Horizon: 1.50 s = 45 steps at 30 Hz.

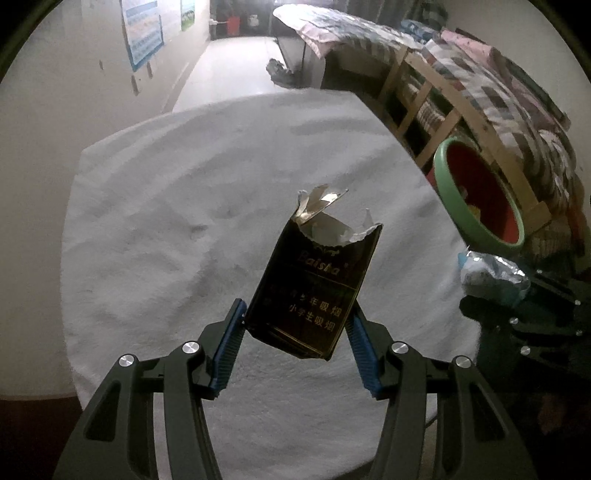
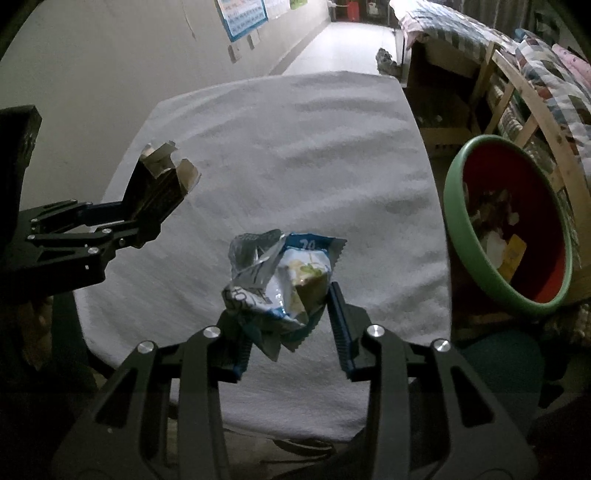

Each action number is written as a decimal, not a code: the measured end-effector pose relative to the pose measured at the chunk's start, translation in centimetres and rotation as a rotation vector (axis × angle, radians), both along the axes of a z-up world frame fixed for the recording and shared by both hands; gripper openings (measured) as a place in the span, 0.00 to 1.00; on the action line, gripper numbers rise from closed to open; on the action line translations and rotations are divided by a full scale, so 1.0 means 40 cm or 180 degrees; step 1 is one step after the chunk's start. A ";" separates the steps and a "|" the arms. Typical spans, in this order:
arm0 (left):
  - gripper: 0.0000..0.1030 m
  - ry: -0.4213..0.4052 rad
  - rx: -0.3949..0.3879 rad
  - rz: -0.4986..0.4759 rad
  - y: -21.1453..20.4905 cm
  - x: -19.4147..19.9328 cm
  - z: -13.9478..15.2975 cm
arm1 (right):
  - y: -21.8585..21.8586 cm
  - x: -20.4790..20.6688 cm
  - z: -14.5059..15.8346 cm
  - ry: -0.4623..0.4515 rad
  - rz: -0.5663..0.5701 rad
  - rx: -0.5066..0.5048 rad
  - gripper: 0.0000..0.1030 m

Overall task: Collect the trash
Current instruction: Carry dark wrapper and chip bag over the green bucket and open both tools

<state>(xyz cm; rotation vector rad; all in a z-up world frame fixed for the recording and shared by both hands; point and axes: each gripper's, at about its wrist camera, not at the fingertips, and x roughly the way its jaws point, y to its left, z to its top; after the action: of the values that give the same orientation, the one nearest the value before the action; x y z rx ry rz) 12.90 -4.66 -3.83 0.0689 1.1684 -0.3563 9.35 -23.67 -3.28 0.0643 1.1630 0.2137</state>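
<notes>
My left gripper (image 1: 297,314) is shut on a torn black cigarette pack (image 1: 314,280) and holds it above the white cloth-covered table (image 1: 184,203). The pack also shows in the right wrist view (image 2: 159,192), at the left, in the left gripper (image 2: 142,221). My right gripper (image 2: 284,299) is shut on a crumpled blue and white snack wrapper (image 2: 280,280), held above the table (image 2: 295,147). The wrapper shows at the right edge of the left wrist view (image 1: 491,275). A green-rimmed red basin (image 2: 506,221) with trash in it stands right of the table, also in the left wrist view (image 1: 480,195).
A wooden bed frame with patterned quilts (image 1: 480,85) stands behind the basin. A wall with posters (image 1: 144,33) runs along the left. A corridor floor (image 1: 236,62) stretches beyond the table.
</notes>
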 end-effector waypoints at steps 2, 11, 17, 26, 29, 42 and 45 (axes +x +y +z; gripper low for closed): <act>0.50 -0.0040 0.0011 0.0018 -0.003 -0.003 0.017 | 0.001 -0.003 0.011 -0.0043 0.0029 0.0020 0.35; 0.50 -0.0144 0.0077 -0.0003 -0.029 -0.016 0.065 | -0.021 0.003 0.048 -0.0209 0.0019 0.0147 0.35; 0.50 -0.0168 0.0042 -0.0057 -0.080 -0.010 0.079 | -0.082 0.011 0.081 -0.0331 -0.0095 0.0156 0.35; 0.50 -0.0256 -0.0070 -0.0188 -0.193 -0.007 0.114 | -0.212 0.013 0.113 -0.0466 -0.0329 0.0113 0.35; 0.50 -0.0275 -0.0138 -0.0247 -0.234 -0.003 0.126 | -0.258 0.012 0.125 -0.0517 -0.0419 0.0105 0.35; 0.50 -0.0217 -0.0354 -0.0657 -0.465 0.021 0.141 | -0.463 0.013 0.143 -0.0603 -0.0814 0.0065 0.35; 0.50 -0.0205 -0.0370 -0.0738 -0.518 0.029 0.142 | -0.506 0.020 0.139 -0.0595 -0.0875 0.0062 0.35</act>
<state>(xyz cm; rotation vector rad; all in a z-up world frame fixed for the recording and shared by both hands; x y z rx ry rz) 14.04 -25.38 1.87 0.1140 1.0760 -0.6218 10.13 -43.89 2.29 0.2157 0.9541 -0.0127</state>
